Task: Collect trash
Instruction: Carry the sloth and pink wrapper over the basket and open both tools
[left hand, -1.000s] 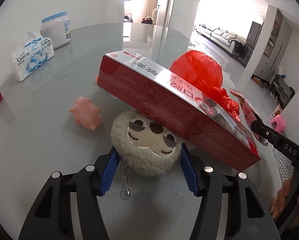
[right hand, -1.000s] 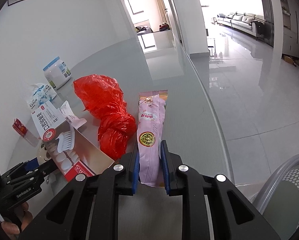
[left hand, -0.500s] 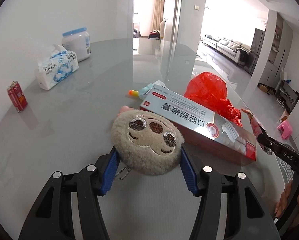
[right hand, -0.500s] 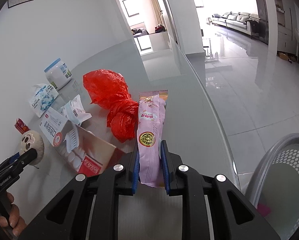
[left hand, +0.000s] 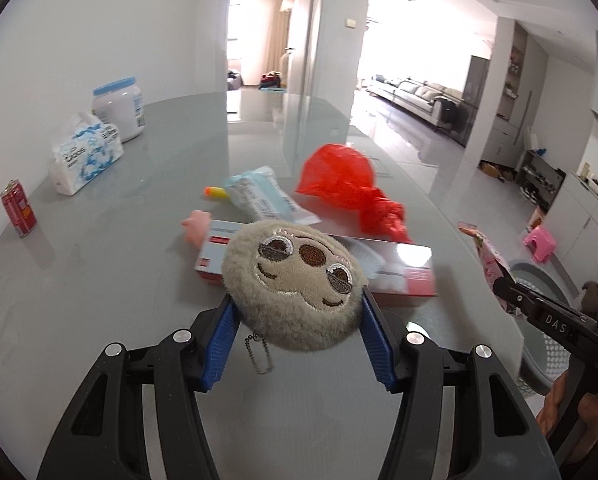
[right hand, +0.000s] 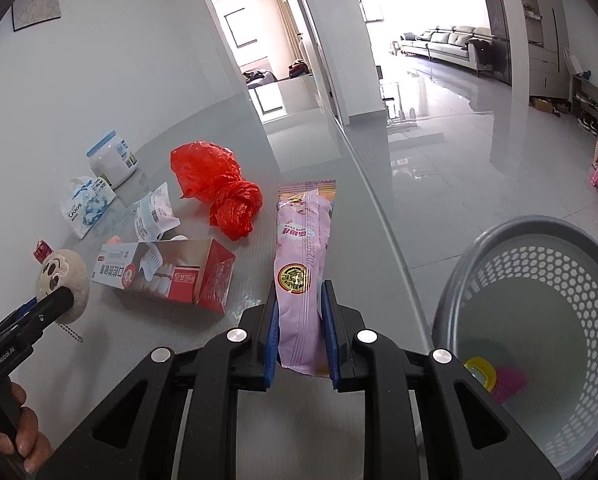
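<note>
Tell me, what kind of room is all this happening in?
Most likely a home's dining area: a glossy grey table strewn with packaging, an open doorway to another room, and a grey sofa in a bright living room beyond.

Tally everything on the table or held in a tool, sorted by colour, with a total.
Red: 3 (plastic bag, toothpaste box, can)
Pink: 2 (snack wrapper, small toy)
White and blue: 3 (tub, tissue pack, wrapper)
Beige: 1 (plush)
Total: 9
</note>
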`<state>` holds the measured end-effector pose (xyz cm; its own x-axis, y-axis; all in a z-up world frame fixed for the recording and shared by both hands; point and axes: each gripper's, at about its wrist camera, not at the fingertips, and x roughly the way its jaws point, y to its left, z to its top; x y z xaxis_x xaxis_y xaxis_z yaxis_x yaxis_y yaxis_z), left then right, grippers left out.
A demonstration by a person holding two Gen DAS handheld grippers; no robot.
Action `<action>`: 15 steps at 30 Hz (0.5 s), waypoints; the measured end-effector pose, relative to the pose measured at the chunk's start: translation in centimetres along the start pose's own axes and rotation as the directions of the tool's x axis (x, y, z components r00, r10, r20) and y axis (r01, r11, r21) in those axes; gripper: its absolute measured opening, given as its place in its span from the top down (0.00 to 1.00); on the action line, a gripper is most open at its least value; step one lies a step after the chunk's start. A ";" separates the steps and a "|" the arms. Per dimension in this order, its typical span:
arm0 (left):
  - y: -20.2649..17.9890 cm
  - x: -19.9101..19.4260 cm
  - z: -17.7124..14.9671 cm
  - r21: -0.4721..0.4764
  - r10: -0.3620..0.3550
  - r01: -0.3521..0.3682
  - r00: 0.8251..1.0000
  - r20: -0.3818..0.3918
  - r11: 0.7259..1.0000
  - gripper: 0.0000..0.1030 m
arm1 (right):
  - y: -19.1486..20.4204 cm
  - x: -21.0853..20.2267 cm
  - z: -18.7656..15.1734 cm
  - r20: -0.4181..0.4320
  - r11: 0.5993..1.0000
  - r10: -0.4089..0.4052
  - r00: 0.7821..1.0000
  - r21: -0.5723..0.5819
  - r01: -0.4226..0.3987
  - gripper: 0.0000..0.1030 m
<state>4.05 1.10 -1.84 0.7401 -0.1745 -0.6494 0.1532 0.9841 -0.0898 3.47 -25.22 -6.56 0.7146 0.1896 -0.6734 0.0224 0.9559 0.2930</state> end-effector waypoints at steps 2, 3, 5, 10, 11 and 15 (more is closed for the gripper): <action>-1.1 -0.1 -0.2 0.018 -0.026 0.026 1.000 0.000 0.999 0.46 | -0.8 -1.1 -0.5 0.010 1.000 -0.013 1.000 0.019 0.013 0.81; -1.9 -0.2 -0.3 0.030 -0.043 0.043 0.999 -0.001 0.999 0.46 | -1.3 -1.7 -0.8 0.015 0.999 -0.021 1.000 0.030 0.021 0.81; -3.2 -0.3 -0.4 0.048 -0.069 0.069 0.998 -0.004 0.996 0.46 | -2.1 -2.8 -1.5 0.025 0.998 -0.036 0.999 0.047 0.035 0.81; -6.8 -0.2 -0.8 0.095 -0.138 0.139 0.990 -0.022 0.986 0.46 | -4.5 -5.5 -3.3 0.040 0.992 -0.085 0.996 0.094 0.081 0.81; -7.6 -0.1 -0.9 0.105 -0.151 0.153 0.988 -0.026 0.983 0.46 | -5.1 -6.1 -3.7 0.043 0.990 -0.100 0.994 0.103 0.095 0.81; -10.5 0.4 -1.1 0.146 -0.201 0.206 0.978 -0.047 0.968 0.46 | -7.8 -8.1 -5.1 0.050 0.979 -0.148 0.988 0.152 0.139 0.81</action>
<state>2.01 -9.30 -2.03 0.6629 -0.3671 -0.6525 0.3961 0.9115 -0.1105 -6.06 -33.03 -6.82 0.7372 0.0346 -0.6747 0.2277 0.9275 0.2965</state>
